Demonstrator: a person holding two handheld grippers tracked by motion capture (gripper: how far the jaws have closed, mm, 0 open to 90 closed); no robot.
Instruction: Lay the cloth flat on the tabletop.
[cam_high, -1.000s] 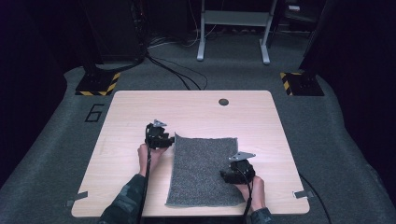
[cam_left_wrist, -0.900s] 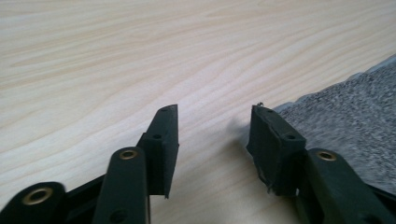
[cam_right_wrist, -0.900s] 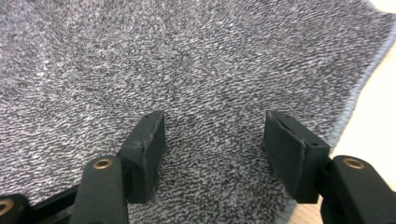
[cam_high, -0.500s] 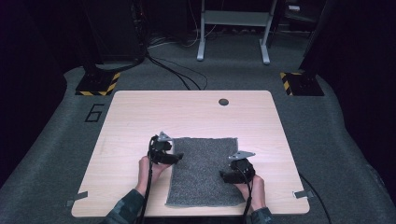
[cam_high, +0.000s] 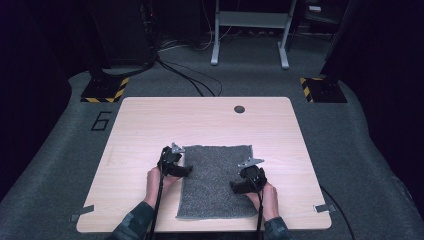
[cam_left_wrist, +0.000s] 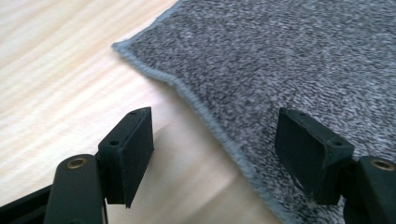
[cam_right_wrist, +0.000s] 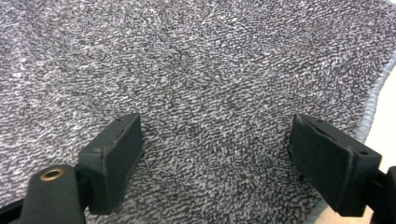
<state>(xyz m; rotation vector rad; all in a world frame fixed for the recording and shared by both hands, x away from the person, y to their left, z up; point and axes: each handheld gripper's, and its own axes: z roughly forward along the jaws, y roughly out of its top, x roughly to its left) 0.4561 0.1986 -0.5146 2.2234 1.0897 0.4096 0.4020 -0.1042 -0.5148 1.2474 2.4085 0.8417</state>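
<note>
Left gripper (cam_high: 181, 169) now nearer towel's (cam_high: 215, 182) edge, both grippers' jaws just-opened, empty; "6" (cam_high: 101, 121) on floor.

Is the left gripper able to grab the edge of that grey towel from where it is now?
Probably yes. The left gripper has just been opening, and its jaws straddle the hemmed edge of the grey towel, one over the table, one over the cloth, with nothing between them and the hem.
</note>
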